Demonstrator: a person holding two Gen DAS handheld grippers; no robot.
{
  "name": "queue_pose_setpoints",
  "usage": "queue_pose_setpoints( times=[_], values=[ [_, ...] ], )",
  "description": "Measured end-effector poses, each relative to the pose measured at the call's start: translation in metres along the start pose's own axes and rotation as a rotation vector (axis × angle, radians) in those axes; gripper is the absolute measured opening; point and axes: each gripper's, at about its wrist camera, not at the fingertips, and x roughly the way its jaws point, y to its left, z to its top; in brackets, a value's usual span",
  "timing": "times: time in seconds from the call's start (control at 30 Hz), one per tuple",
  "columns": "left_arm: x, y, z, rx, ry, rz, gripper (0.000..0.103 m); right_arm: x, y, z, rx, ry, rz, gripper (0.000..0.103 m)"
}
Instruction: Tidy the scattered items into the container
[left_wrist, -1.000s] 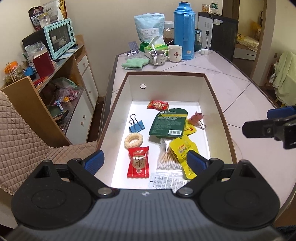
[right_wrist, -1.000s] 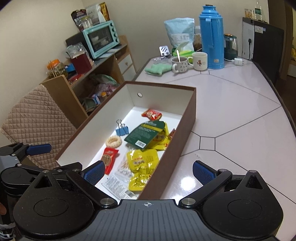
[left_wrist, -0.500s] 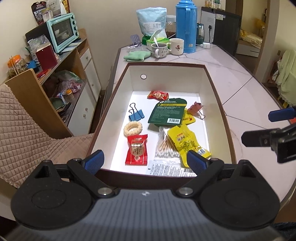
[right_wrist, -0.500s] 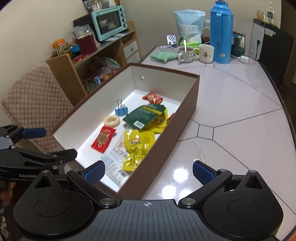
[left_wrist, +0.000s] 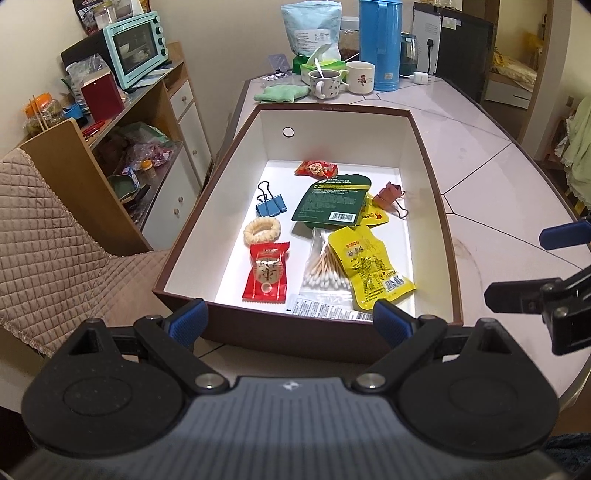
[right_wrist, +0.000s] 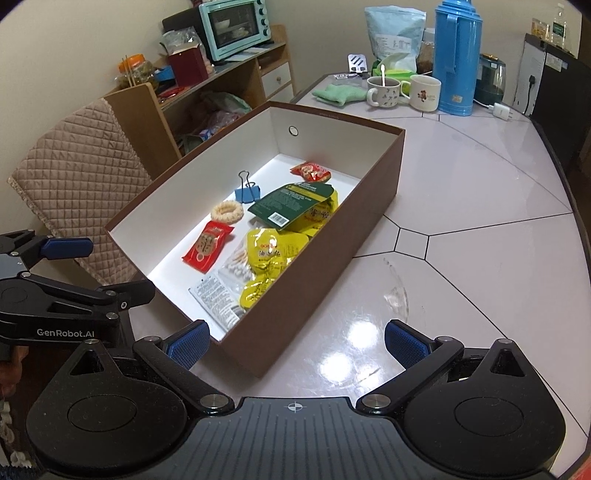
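Fingers of left gripper spread wide, nothing between them, hovering just short of the near wall of the brown box. Fingers of right gripper likewise spread and empty, held over the bare worktop off the box's near right corner. Each gripper visible in the other's view: right one at 3 o'clock from the left camera, left one at 9 o'clock from the right camera.

Inside the white-lined box, small items lying flat and loosely overlapped, as if dropped in rather than arranged: blue binder clip toward 10 o'clock, beige ring just below it, red sachet at 7 o'clock, bag of cotton swabs near centre, yellow packet at 5 o'clock partly over the swabs, dark green pouch in the middle, red snack packet at 12 o'clock, brown clip at 2 o'clock, printed white sachet against the near wall.

No loose small items seen on the worktop around the box. Beyond it, at 12 o'clock: mugs, green cloth and blue flask, grouped apart. Judged from this: scattered items already lying in the container, matching what the task asks.
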Motion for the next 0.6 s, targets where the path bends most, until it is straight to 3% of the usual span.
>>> queue_pose_setpoints(
  times=[0.6],
  values=[
    [0.003,-0.021,-0.01,-0.04,0.048,0.04,0.094,0.017,-0.007,-0.001,-0.05,0.071,0.062,0.103]
  ],
)
